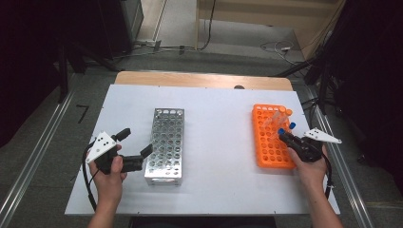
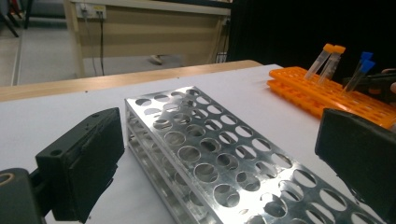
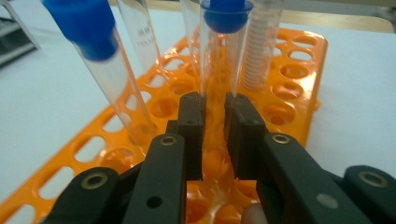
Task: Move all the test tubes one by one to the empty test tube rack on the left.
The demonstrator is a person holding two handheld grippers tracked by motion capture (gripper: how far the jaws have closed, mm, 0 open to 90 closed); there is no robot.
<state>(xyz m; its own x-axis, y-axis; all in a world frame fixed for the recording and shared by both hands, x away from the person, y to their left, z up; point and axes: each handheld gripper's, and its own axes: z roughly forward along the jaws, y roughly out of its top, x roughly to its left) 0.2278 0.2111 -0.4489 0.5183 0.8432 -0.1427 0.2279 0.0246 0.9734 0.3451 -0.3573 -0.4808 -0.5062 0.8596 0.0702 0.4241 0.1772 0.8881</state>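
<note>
The jaws of the right gripper (image 3: 215,116) are pinching a blue-capped tube (image 3: 223,56) low on its clear body, at the centre of the right gripper view; the tube is standing in the orange rack (image 1: 266,142) at the right of the high view; a second blue-capped tube (image 3: 100,60) is leaning just beside it, upper left. The jaws of the left gripper (image 1: 135,145) are standing wide, holding nothing, next to the metal rack (image 2: 219,154) mid-worktop (image 1: 214,190). Judging ahead: a tilted pull is likely to jam the tube in its hole and drag the light rack; the smooth wall could slip through the pads; the neighbouring tube could get knocked.
</note>
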